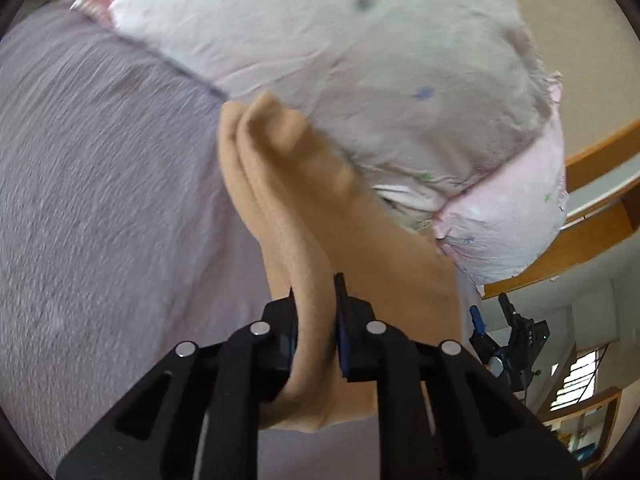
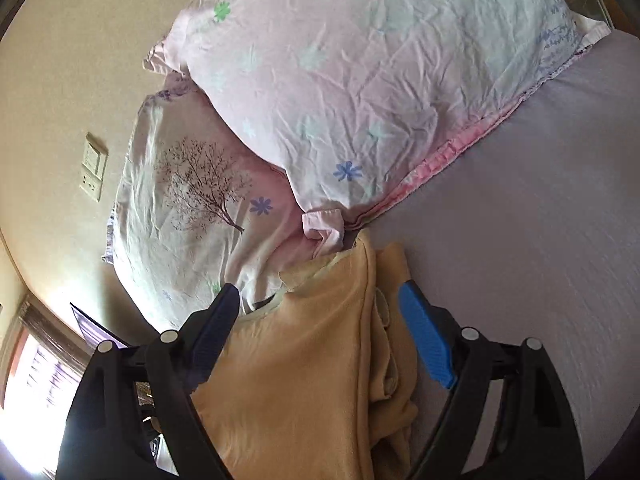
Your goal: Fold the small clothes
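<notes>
- The soft tan fleece garment is bunched into a long roll, and the left gripper has its jaws clamped on the near end of that roll, with cloth pinched tight between the two black fingers.
- From the left jaws the garment's long axis runs straight ahead and away, its far end touching the pale pink pillow with small flower prints; the rest lies on the lilac-grey bedsheet.
- The right gripper has its jaws wide apart; the blue pads stand either side of the same tan cloth, and neither pad can be seen pressing it.
- In the right wrist view the garment lies directly between and below the open fingers, its folded ridge running forward along the fingers toward the pillow with the brown tree print and the flowered pillow.
- So, as I judge it, both grippers face the garment lengthwise, from nearby ends: the left already holds it, while the right is nearer to the loose, wider panel.
- The coming move likely turns on the right jaws closing on an edge beside that ridge, so the cloth can be spread crosswise before folding.
- Whether the garment is lifted clear of the sheet cannot be told.
</notes>
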